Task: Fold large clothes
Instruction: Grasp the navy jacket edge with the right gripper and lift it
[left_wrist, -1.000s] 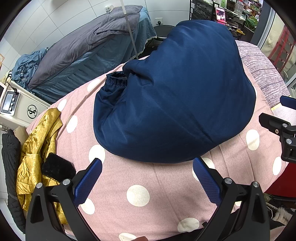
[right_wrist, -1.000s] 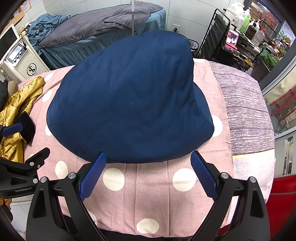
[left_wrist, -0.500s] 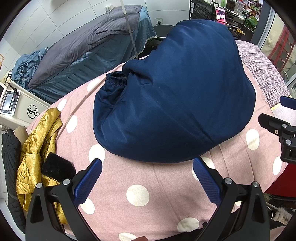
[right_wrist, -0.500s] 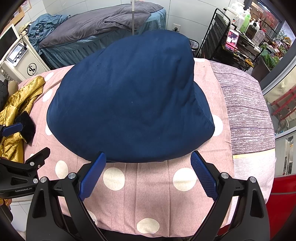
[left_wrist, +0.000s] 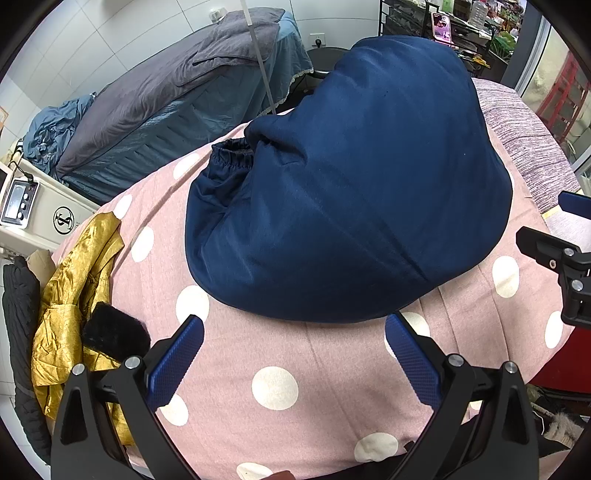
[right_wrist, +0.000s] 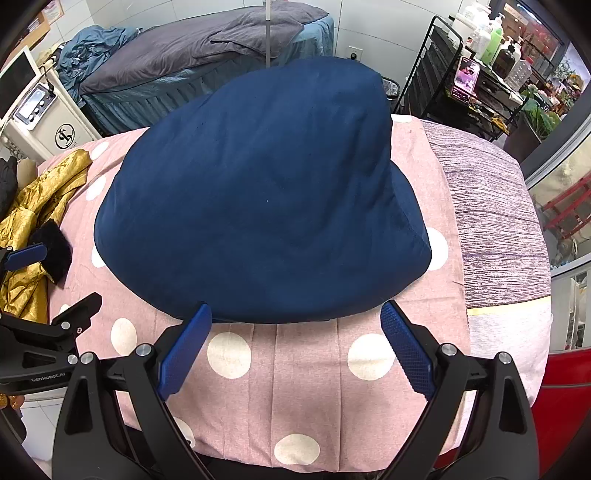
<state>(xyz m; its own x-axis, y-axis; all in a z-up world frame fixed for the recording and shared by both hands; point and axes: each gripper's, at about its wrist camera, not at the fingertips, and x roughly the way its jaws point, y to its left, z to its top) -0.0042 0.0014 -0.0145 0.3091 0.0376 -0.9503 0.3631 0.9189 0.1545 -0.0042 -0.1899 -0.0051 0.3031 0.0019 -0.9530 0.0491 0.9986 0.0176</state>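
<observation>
A large navy blue garment (left_wrist: 351, 192) lies folded in a rounded heap on the pink polka-dot cover (left_wrist: 280, 354); an elastic cuff (left_wrist: 231, 153) shows at its far left. It also fills the middle of the right wrist view (right_wrist: 258, 195). My left gripper (left_wrist: 293, 349) is open and empty, just short of the garment's near edge. My right gripper (right_wrist: 295, 338) is open and empty, its fingertips level with the near hem. Each gripper shows at the edge of the other's view.
A gold satin garment (left_wrist: 70, 295) with a black furry piece (left_wrist: 114, 332) lies at the left edge of the cover. A grey striped cloth (right_wrist: 495, 206) covers the right side. A treatment bed with grey bedding (left_wrist: 177, 96), a white machine (left_wrist: 33, 206) and a black shelf rack (right_wrist: 469, 85) stand behind.
</observation>
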